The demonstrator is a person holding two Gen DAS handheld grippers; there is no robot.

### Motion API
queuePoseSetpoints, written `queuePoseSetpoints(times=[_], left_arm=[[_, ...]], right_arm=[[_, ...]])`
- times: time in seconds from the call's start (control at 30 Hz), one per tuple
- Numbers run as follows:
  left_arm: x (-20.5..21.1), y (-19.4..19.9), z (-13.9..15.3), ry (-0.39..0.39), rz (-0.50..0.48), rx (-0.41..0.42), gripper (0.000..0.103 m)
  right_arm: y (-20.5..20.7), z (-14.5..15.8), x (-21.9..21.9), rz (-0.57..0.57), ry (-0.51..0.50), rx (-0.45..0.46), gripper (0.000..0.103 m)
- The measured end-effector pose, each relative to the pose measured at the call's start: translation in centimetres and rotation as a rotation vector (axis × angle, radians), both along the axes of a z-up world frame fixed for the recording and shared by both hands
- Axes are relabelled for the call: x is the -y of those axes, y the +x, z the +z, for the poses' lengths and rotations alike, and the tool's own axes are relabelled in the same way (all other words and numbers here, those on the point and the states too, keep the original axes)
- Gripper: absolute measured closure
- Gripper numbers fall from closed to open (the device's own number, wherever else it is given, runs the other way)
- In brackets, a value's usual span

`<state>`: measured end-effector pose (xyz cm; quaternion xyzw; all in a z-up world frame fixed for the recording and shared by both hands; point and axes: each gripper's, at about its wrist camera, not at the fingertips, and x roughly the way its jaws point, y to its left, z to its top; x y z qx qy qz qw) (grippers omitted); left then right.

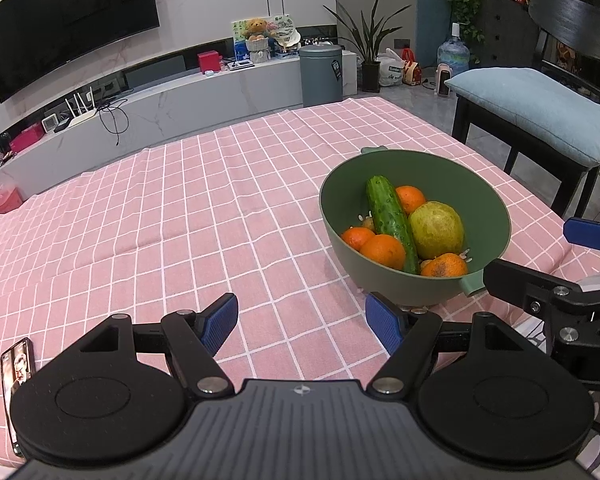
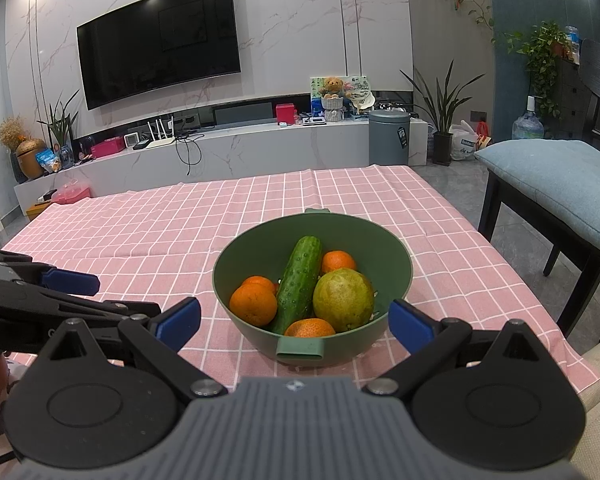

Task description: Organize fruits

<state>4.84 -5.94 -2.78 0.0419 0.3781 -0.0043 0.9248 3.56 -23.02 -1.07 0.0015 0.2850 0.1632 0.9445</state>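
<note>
A green bowl [image 1: 492,208] [image 2: 396,256] stands on the pink checked tablecloth [image 1: 180,216] [image 2: 160,232]. It holds a cucumber [image 1: 390,220] [image 2: 298,284], a yellow-green pear-like fruit [image 1: 436,230] [image 2: 343,298] and several oranges [image 1: 382,251] [image 2: 253,305]. My left gripper [image 1: 300,322] is open and empty, low over the cloth, left of the bowl. My right gripper [image 2: 294,322] is open and empty, its fingers either side of the bowl's near handle [image 2: 300,350], short of the bowl.
A phone [image 1: 18,376] lies at the table's near left edge. A dark chair with a blue cushion [image 1: 540,112] [image 2: 556,176] stands right of the table. A TV unit and a grey bin [image 1: 320,74] stand beyond the far edge.
</note>
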Motion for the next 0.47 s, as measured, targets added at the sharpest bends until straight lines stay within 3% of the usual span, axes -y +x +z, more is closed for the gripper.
queuePoseSetpoints(times=[0.47], left_arm=[[0.05, 0.03, 0.23, -0.002, -0.011, 0.008, 0.018]], right_arm=[[0.03, 0.02, 0.10, -0.002, -0.003, 0.000, 0.007]])
